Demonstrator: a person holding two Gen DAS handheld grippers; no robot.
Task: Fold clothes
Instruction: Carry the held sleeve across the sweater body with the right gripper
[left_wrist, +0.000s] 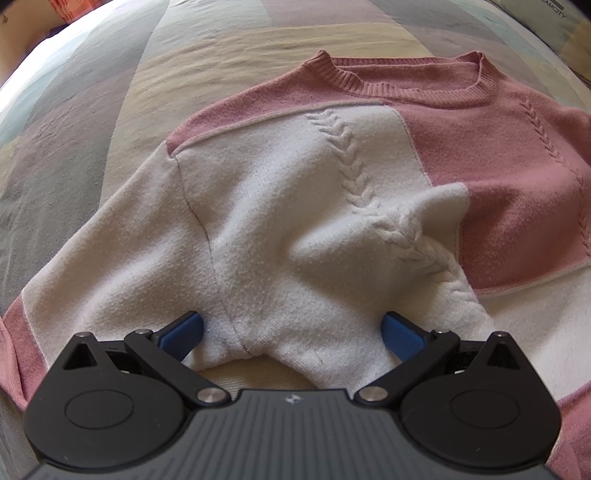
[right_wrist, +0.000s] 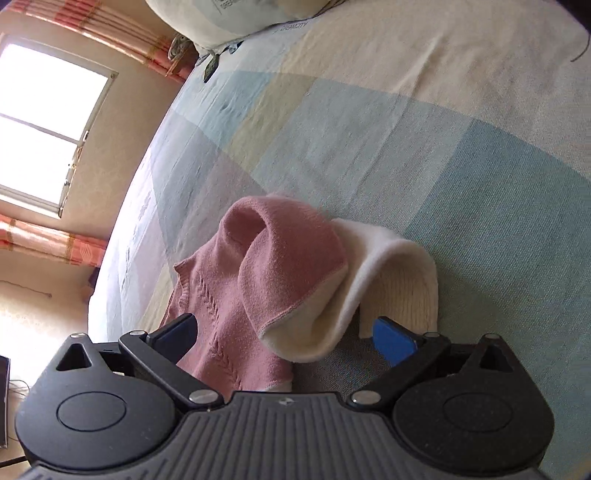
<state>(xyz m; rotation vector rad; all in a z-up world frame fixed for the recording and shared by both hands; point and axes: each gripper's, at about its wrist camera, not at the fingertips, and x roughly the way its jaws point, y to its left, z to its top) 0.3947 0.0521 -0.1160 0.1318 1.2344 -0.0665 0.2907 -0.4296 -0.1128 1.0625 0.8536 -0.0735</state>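
A pink and white knit sweater (left_wrist: 332, 177) lies front up on the bed, neckline at the far side. My left gripper (left_wrist: 291, 332) is open, its blue pads either side of a bunched white fold at the armpit seam, where sleeve meets body. In the right wrist view the same sweater (right_wrist: 229, 295) shows with its pink and white sleeve (right_wrist: 314, 266) lifted and draped in a loop. My right gripper (right_wrist: 284, 332) is open, with the sleeve's hanging edge between its spread fingers; nothing is clamped.
The bed is covered by a sheet (right_wrist: 406, 129) with pastel blocks. A pillow (right_wrist: 240, 18) lies at the head of the bed. A window (right_wrist: 44, 122) and striped curtains are on the wall beyond the bed's left edge.
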